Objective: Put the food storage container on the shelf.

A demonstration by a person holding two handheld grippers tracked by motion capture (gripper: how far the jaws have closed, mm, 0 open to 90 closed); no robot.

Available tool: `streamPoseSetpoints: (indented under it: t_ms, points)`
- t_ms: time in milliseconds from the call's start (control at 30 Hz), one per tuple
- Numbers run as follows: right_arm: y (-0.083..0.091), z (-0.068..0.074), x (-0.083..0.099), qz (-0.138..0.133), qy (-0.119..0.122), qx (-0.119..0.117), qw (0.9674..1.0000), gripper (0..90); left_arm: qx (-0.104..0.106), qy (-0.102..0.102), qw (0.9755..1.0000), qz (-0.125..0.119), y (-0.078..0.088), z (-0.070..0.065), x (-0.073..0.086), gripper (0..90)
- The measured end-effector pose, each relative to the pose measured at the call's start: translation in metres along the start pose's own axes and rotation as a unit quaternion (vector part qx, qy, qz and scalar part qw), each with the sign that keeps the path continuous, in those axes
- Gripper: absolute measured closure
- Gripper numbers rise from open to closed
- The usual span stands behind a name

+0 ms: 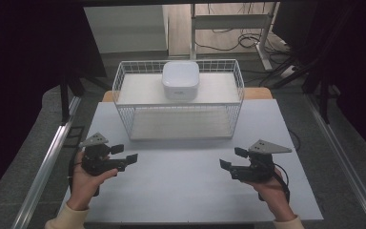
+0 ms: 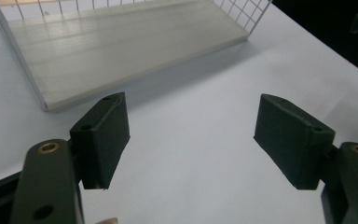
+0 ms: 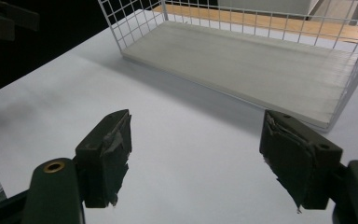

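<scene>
A white wire rack [image 1: 124,90] with two wooden shelves stands at the back middle of the table [image 1: 186,191]. A white square lidded box [image 1: 180,79] rests on its top shelf. My left gripper [image 1: 124,153] hovers near the front left, open, nothing between its jaws. My right gripper [image 1: 234,158] hovers near the front right, also open and empty. The left gripper view has the open left gripper [image 2: 191,140] facing the rack's lower shelf [image 2: 116,46]. Over bare table, the open right gripper [image 3: 196,158] looks toward the same lower shelf [image 3: 261,65] in the right gripper view.
Metal rails [image 1: 47,157] run along both sides of the table. Beyond the rack lie a floor with cables [image 1: 248,40] and a desk frame [image 1: 228,21]. Dark curtains close off both sides.
</scene>
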State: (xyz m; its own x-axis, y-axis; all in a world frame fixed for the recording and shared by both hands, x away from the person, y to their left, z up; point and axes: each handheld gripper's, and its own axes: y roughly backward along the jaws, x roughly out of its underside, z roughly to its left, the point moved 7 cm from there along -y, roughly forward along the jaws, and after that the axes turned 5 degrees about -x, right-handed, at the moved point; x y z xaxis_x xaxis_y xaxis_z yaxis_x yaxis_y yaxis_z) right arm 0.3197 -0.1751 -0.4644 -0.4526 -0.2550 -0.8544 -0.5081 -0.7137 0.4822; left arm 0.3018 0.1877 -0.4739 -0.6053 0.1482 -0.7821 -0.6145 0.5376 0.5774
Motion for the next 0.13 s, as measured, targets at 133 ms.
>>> streamPoseSetpoints:
  t_ms: [133]
  points:
    - [0.0045, -0.0005, -0.0029, -0.014, 0.003, 0.012, 0.9998, 22.2, 0.003, -0.007, 1.0000, 0.000, -0.0015, -0.0046, -0.0003, 25.7]
